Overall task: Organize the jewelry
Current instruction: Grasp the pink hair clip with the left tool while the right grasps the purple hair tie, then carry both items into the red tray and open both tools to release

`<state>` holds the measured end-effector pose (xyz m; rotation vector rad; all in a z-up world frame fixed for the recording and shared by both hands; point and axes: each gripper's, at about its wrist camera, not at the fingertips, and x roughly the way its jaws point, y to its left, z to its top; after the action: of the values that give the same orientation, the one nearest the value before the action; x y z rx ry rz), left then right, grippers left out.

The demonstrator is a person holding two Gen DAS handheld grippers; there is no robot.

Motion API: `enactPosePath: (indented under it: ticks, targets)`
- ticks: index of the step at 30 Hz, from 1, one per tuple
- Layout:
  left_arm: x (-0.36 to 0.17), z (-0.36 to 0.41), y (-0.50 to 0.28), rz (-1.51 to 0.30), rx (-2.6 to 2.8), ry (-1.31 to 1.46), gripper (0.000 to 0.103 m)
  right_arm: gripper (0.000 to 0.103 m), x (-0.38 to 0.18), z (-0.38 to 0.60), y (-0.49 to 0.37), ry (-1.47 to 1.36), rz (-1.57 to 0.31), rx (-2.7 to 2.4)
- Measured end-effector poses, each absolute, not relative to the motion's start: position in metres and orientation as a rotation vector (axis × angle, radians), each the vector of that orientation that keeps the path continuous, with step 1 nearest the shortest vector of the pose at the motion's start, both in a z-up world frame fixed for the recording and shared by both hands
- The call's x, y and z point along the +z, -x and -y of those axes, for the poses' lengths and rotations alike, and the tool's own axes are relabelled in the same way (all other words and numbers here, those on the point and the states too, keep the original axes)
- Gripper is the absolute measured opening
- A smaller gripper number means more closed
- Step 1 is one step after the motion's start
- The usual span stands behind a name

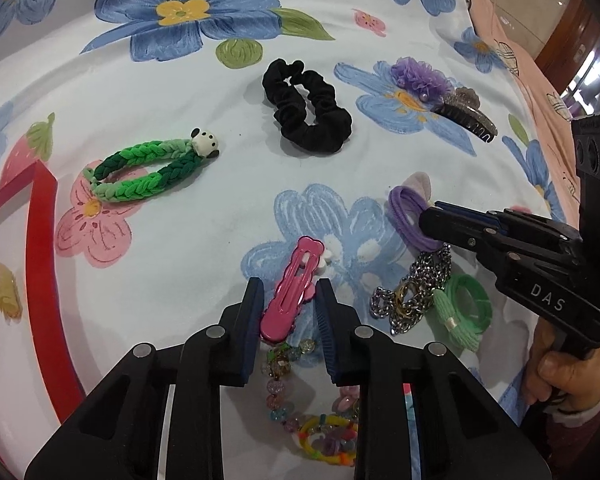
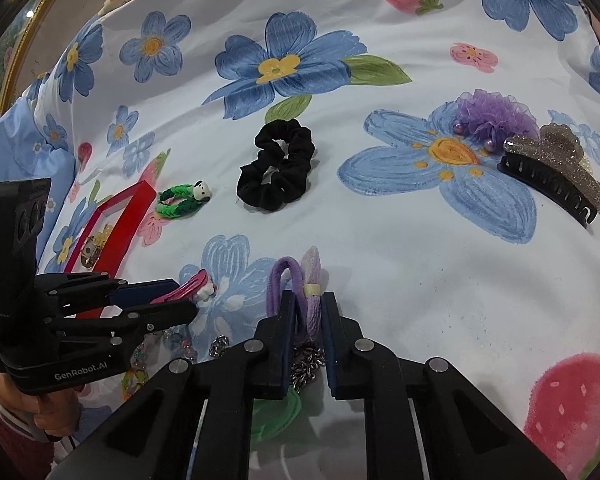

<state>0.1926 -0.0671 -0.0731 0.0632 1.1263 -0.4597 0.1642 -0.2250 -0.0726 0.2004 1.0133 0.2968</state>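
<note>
Two grippers low over flowered sheet (image 1: 204,240). Left gripper (image 1: 289,307), marked "GenRobot.AI", fingers clamped on pink clip (image 1: 287,292). Right gripper (image 2: 305,322), marked "DAS", fingers pinching purple tie (image 2: 300,288).

The red tray (image 1: 40,240) runs off the left edge of the left wrist view, its contents mostly cut away. The left gripper (image 1: 290,300) covers part of the bead bracelet (image 1: 278,384). In the right wrist view, the right gripper (image 2: 306,312) hides most of the chain (image 2: 306,364) and green hair tie (image 2: 276,416); whether its pads press the purple hair tie (image 2: 284,280) seems likely.
</note>
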Motion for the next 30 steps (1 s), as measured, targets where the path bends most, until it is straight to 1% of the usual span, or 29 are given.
enactPosePath:
  ticks: [5, 13, 30]
  targets:
    - [-0.062, 0.060, -0.184, -1.093, -0.448, -0.037, 0.024, 0.012, -0.065, 0.224, -0.161, -0.204, -0.992, 0.304]
    - [-0.045, 0.026, -0.164, -1.051, -0.393, 0.057, 0.024, 0.012, -0.046, 0.207, -0.152, -0.203, -0.959, 0.349]
    - [-0.020, -0.055, -0.119, -0.960, -0.248, 0.171, 0.024, 0.012, -0.023, 0.134, -0.137, -0.147, -0.936, 0.499]
